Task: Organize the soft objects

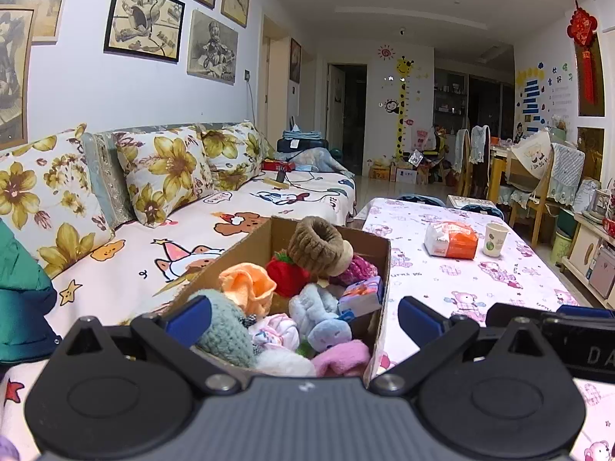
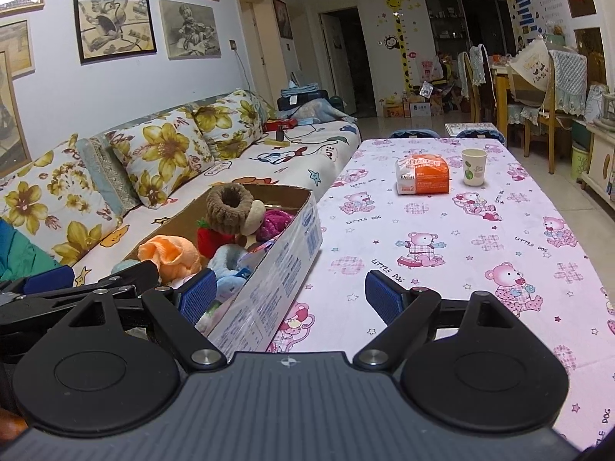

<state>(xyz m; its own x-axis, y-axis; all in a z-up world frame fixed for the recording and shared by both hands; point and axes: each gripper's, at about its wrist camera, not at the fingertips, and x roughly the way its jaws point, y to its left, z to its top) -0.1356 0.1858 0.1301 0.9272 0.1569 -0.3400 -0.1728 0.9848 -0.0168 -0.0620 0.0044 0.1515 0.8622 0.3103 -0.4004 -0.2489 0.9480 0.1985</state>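
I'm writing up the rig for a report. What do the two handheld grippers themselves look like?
Both look alike. The left gripper and right gripper each have a ribbed grey body bearing a small white mark, two round black housings, black linkage arms with silver pivot screws, and two fingers tipped with blue ridged pads. No cables, hands or sleeves show.

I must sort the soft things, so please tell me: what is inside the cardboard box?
The cardboard box holds a brown plush ring, red toy, orange cloth, blue plush and pink piece. Anything beneath them is covered.
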